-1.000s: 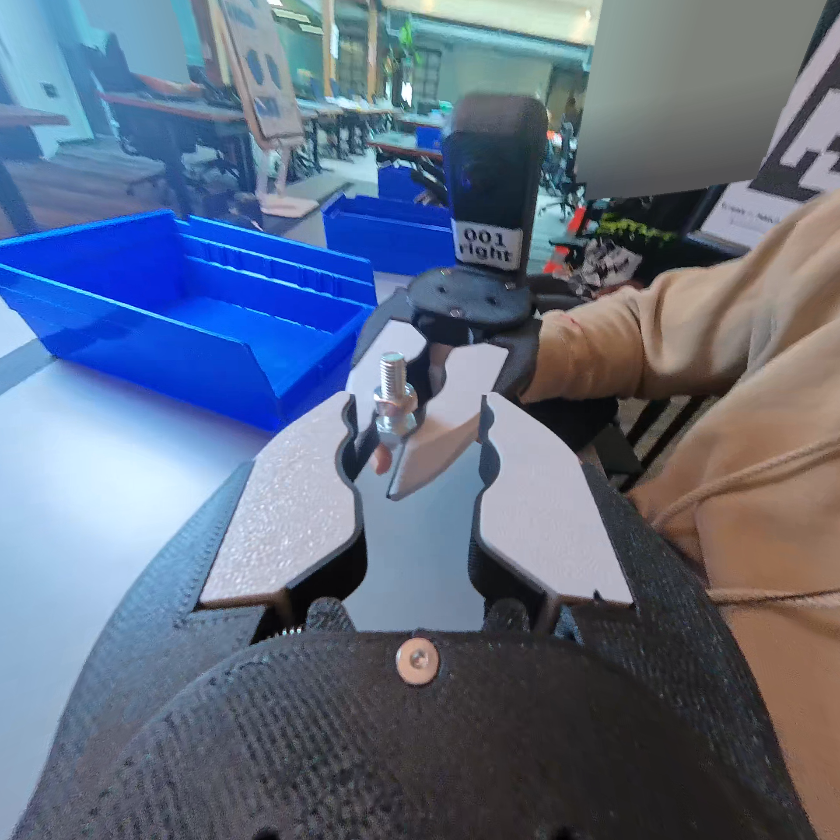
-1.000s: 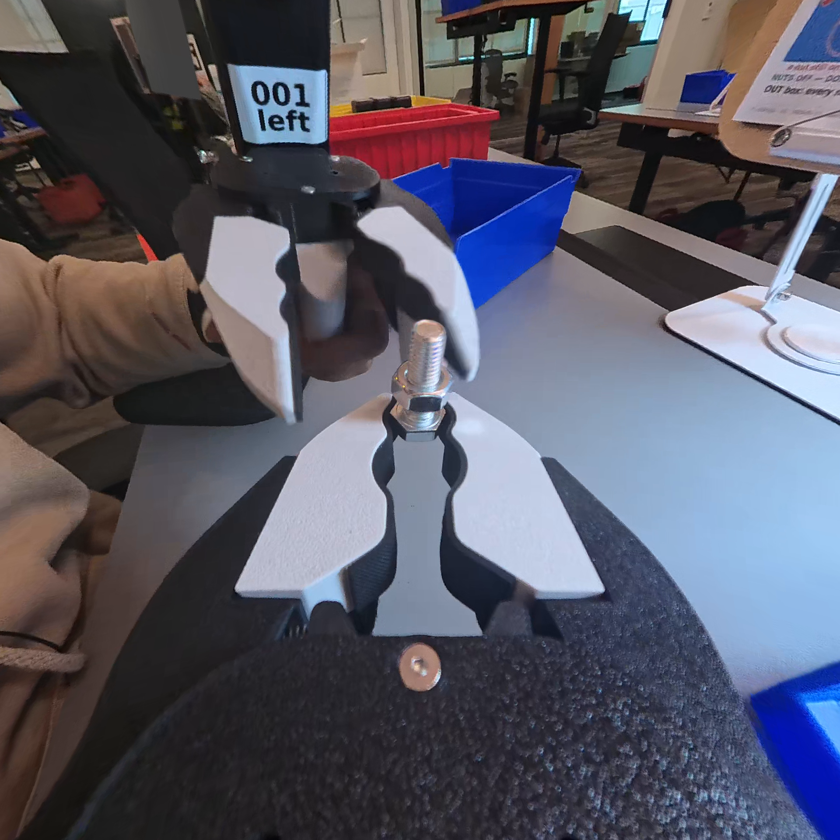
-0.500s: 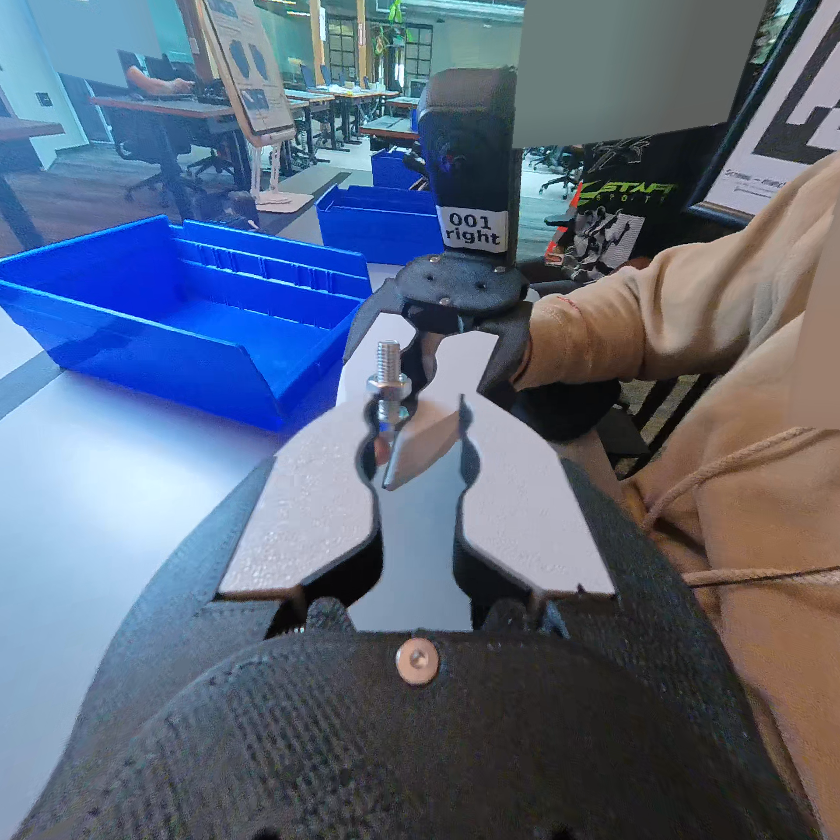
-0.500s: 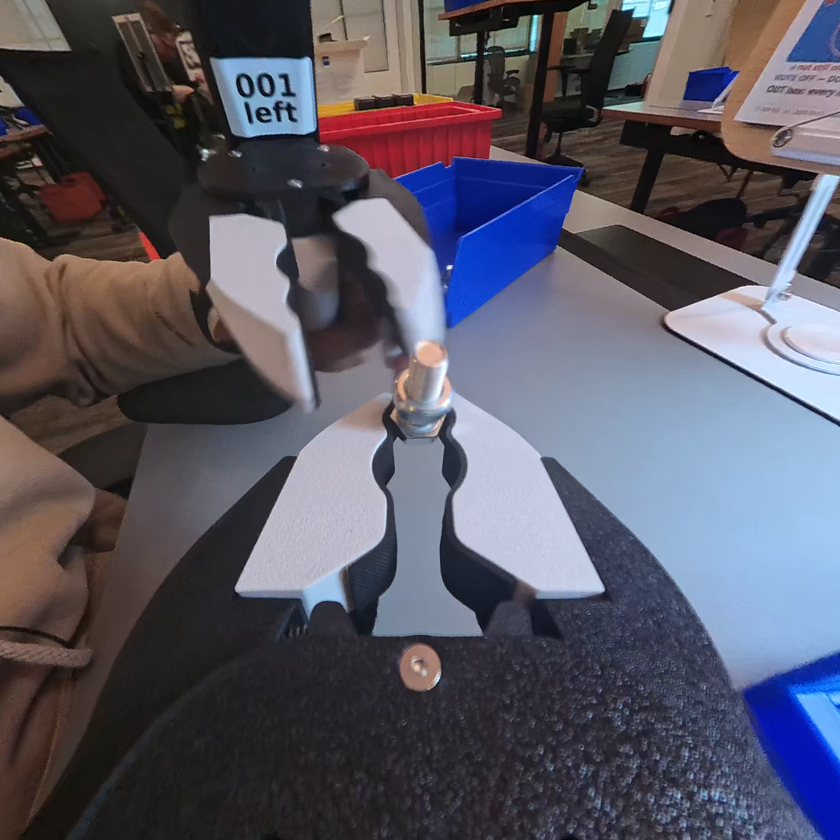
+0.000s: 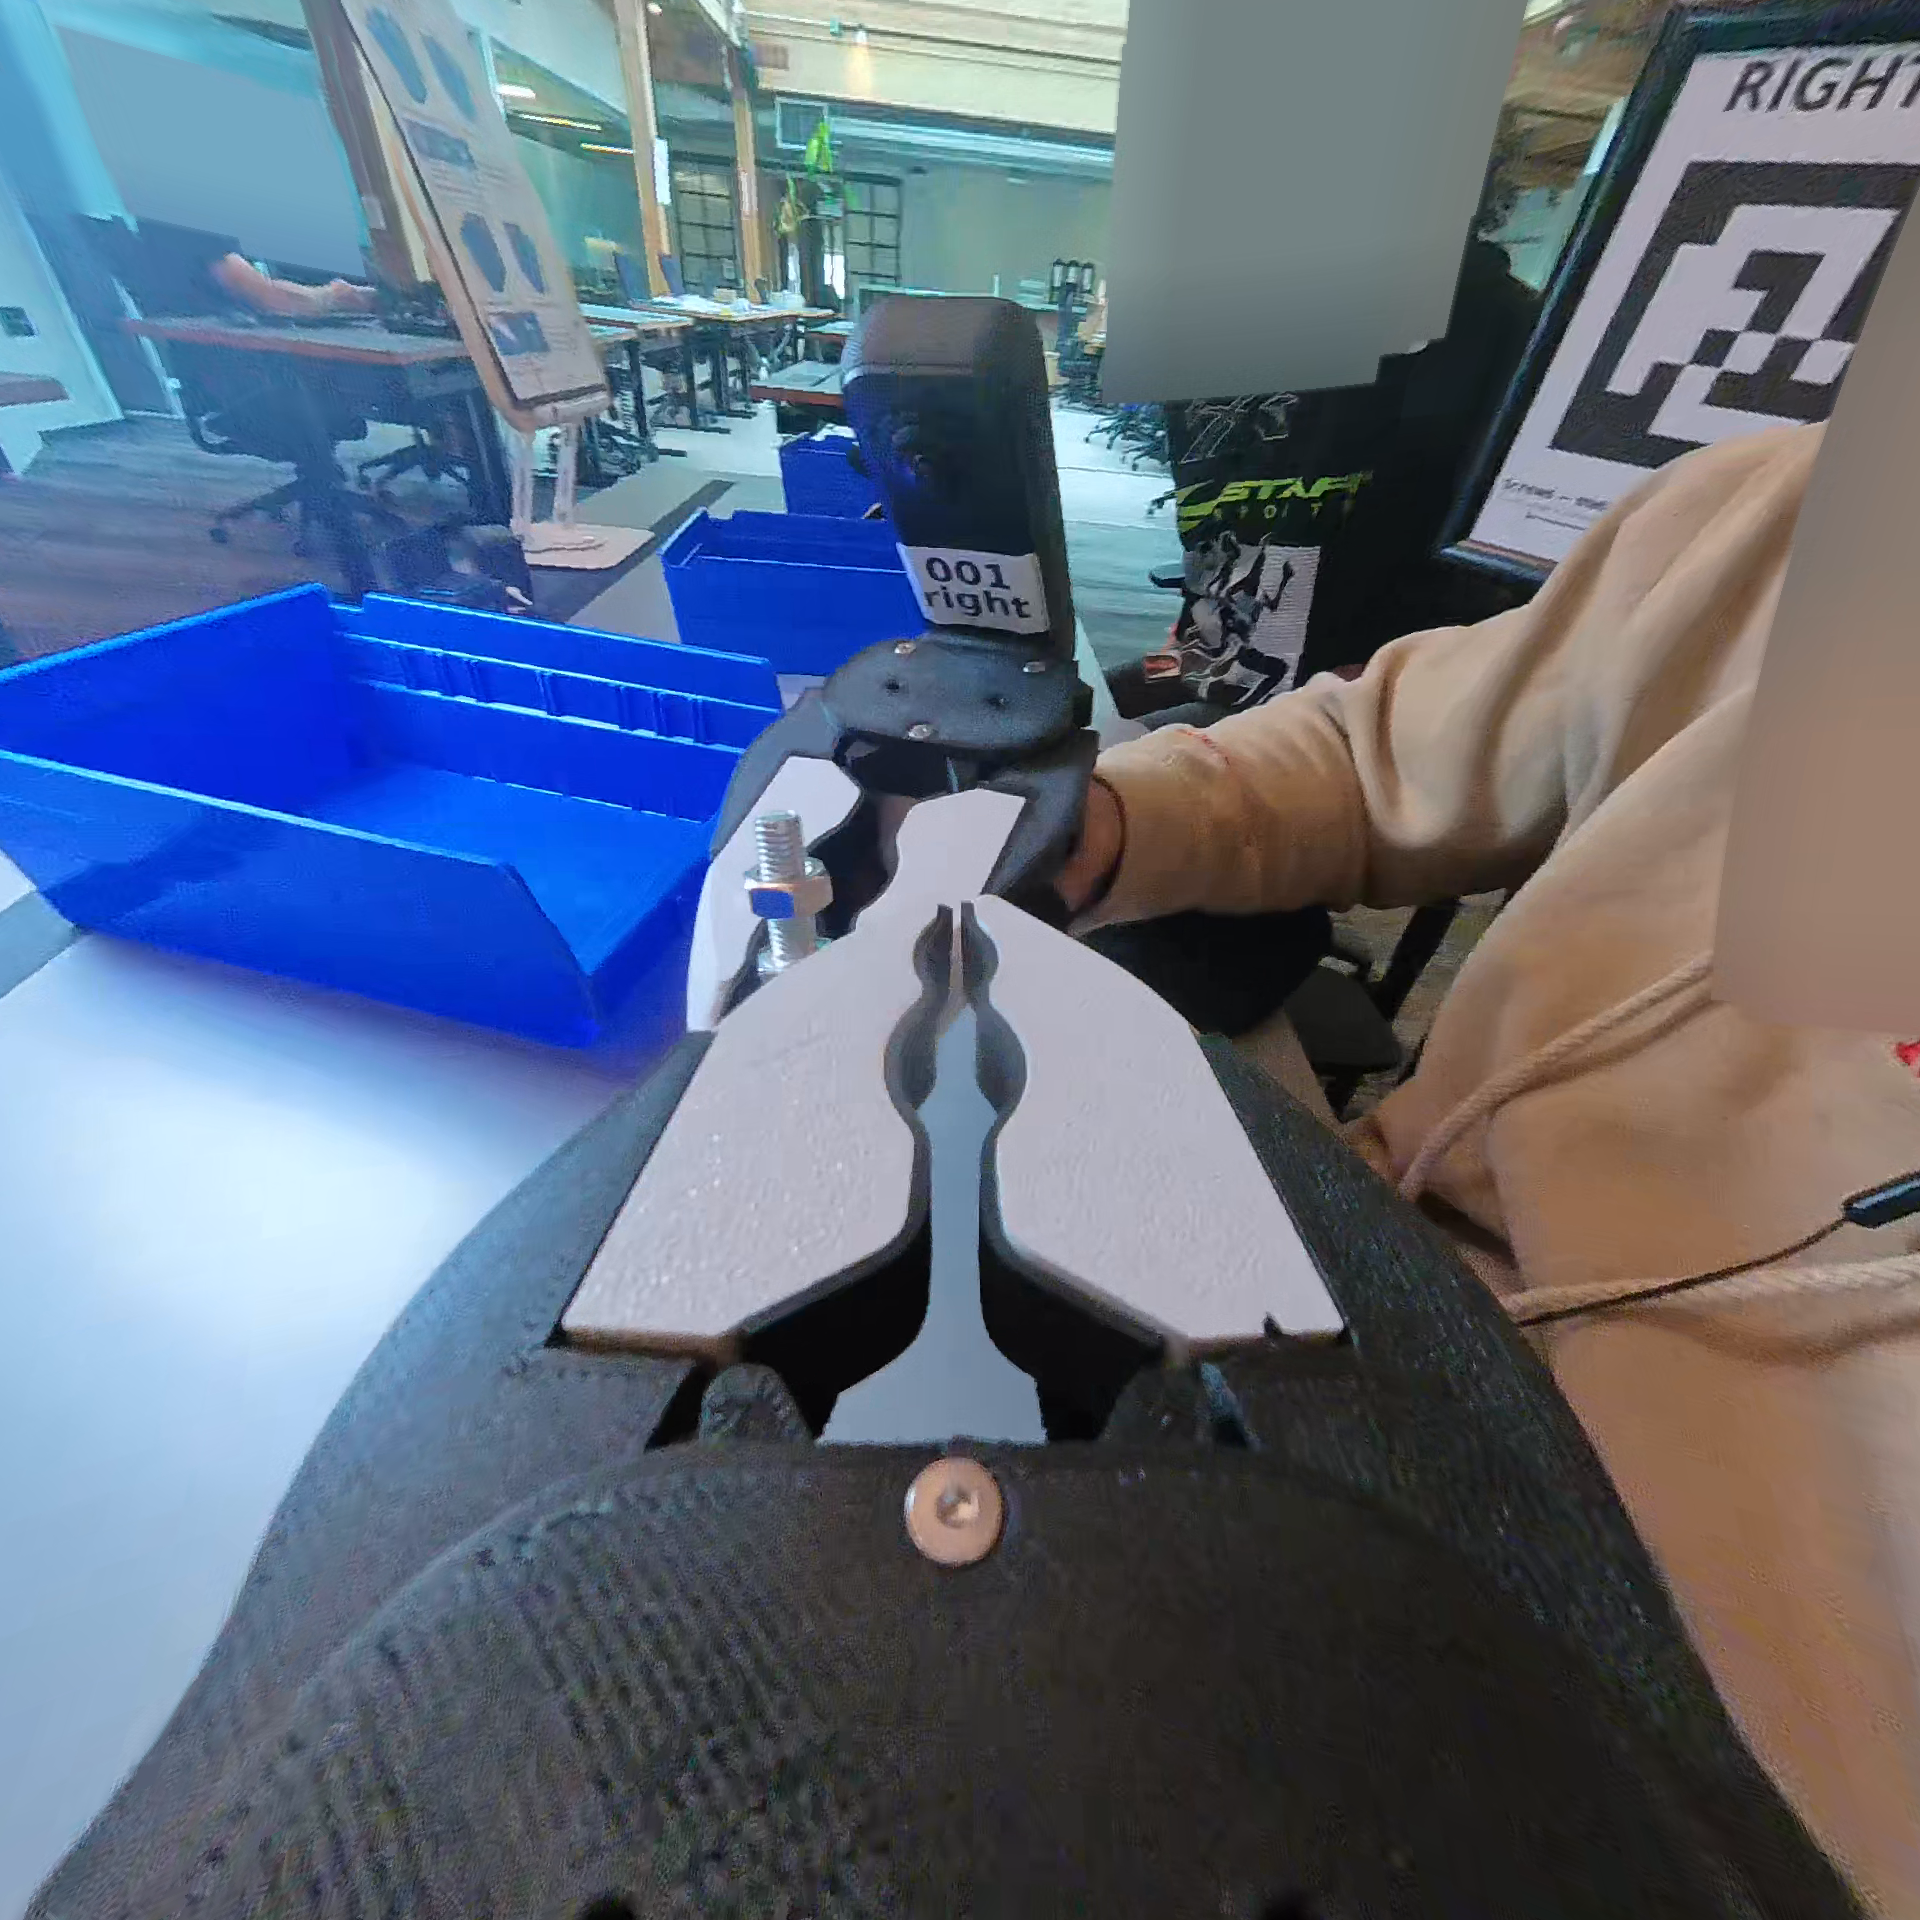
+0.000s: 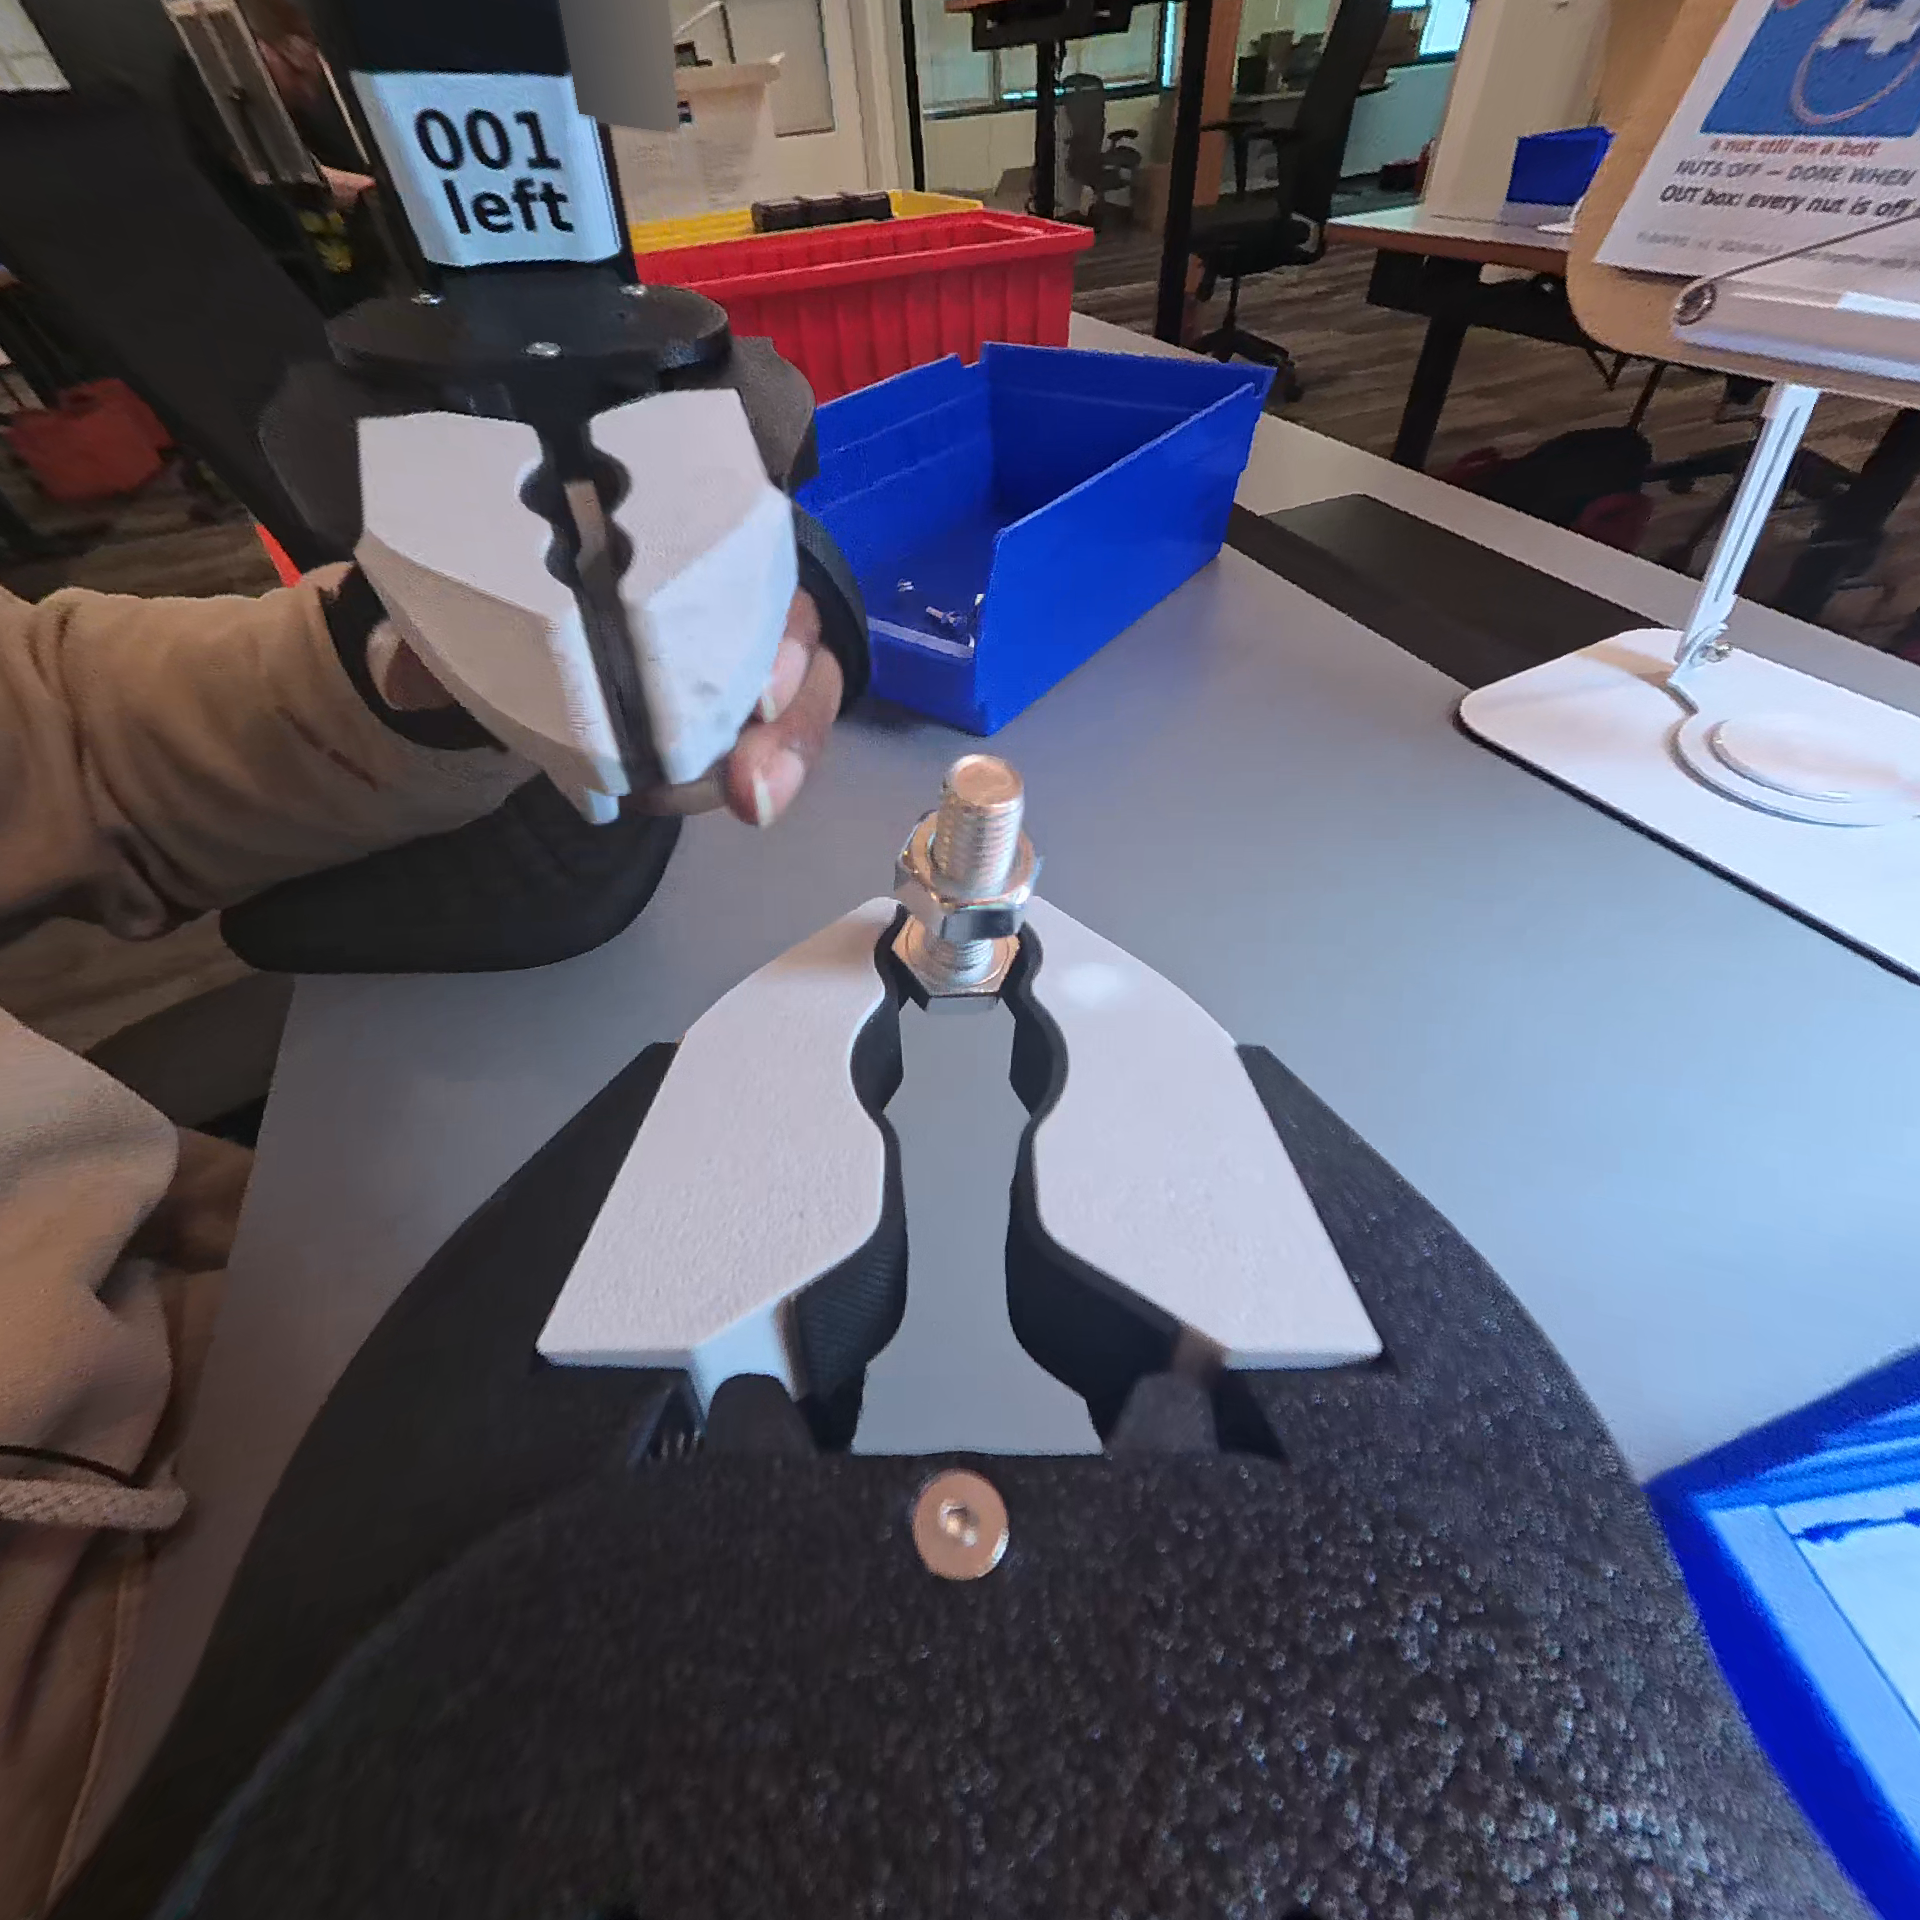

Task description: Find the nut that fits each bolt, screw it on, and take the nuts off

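My right gripper (image 6: pixel 961 961) clamps the bolt (image 6: pixel 971 831) upright, nut (image 6: pixel 966 883) threaded on, above the grey table (image 6: pixel 1351 831), my left gripper (image 5: pixel 956 930) closed empty beside it, blue bin (image 6: pixel 1049 520) at the far edge, office desks behind.

open-plan office | desks (image 5: pixel 312 343) | chairs (image 6: pixel 1262 208) | parts bins (image 6: pixel 1039 499)

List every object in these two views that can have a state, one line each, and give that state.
Left gripper: white fingers shut, holding nothing, apart from the bolt.
Right gripper: fingers shut on the bolt's hexagonal head.
Silver threaded steel bolt: upright, held above the table.
Silver hexagonal steel nut: threaded partway down the bolt, above the head.
Blue plastic bin beside the left gripper: open-topped, with a few small metal parts inside.
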Available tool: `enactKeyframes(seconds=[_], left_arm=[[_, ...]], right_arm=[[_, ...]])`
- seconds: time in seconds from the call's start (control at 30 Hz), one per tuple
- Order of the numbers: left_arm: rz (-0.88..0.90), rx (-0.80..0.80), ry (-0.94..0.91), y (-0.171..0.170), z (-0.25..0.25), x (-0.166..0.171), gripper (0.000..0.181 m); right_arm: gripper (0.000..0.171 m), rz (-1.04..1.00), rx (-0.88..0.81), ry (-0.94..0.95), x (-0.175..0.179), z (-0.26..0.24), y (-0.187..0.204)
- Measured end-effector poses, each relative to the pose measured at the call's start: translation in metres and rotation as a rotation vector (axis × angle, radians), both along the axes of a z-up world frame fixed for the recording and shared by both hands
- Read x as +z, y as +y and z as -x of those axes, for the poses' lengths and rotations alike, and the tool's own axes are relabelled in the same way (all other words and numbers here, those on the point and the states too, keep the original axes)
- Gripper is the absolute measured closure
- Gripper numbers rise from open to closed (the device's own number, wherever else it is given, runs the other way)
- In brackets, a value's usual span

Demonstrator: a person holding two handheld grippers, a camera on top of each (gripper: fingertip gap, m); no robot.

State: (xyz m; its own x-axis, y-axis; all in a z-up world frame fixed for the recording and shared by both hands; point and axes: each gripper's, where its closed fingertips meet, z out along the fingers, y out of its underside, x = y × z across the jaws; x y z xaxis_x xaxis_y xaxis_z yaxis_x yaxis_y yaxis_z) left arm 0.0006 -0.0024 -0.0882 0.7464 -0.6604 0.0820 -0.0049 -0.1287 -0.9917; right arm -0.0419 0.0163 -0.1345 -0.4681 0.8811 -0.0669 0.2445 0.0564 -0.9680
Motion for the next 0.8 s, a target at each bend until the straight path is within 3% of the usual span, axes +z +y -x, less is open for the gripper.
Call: enactKeyframes(seconds=[0.17,0.37,0.77,0.8], left_arm=[[0.018,0.132,0.016,0.021,0.011,-0.012,0.137],[0.043,0.120,0.043,0.022,0.008,-0.022,0.162],[0.022,0.174,0.010,0.021,0.017,-0.013,0.161],[0.003,0.102,-0.010,0.013,0.009,-0.008,0.181]], right_arm=[[0.155,-0.035,0.042,-0.038,-0.006,-0.002,-0.012],[0.155,-0.080,0.082,-0.067,-0.013,-0.005,-0.022],[0.155,0.043,0.035,0.000,0.002,-0.001,-0.012],[0.155,0.055,0.003,0.007,0.003,0.001,-0.005]])
